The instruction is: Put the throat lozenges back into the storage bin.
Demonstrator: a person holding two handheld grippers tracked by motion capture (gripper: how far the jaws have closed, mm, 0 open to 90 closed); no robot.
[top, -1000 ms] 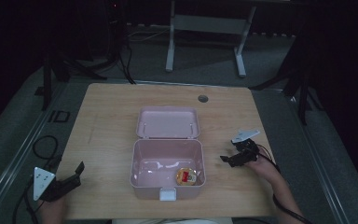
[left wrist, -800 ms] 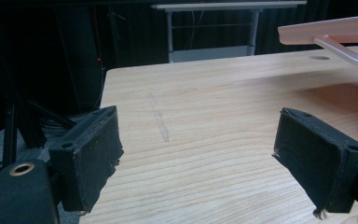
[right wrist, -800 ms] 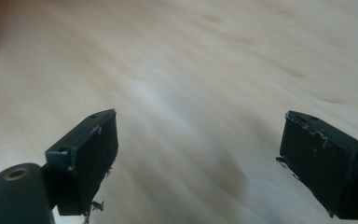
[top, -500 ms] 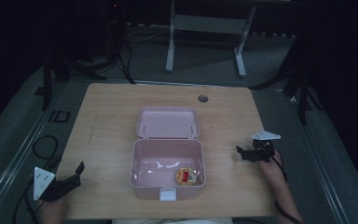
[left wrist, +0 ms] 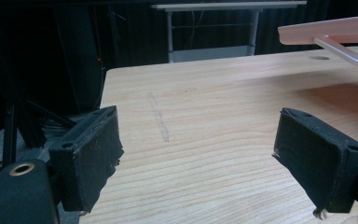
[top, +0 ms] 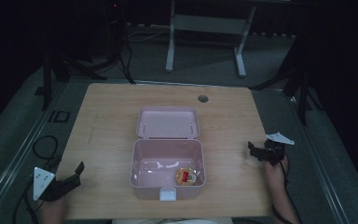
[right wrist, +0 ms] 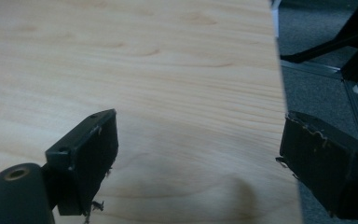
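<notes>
Open pink lunch box (top: 167,161) mid-table, both grippers spread and empty.
Left gripper (top: 77,173) at eight o'clock, right gripper (top: 254,150) at three; a small round packet (top: 186,176) lies inside.

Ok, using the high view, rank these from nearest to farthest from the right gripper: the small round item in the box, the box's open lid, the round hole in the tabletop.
From the right gripper:
1. Small round item, in the box's near right corner.
2. Open lid, lying flat behind the box.
3. Round hole, near the table's far edge, though close to the lid's distance.
</notes>
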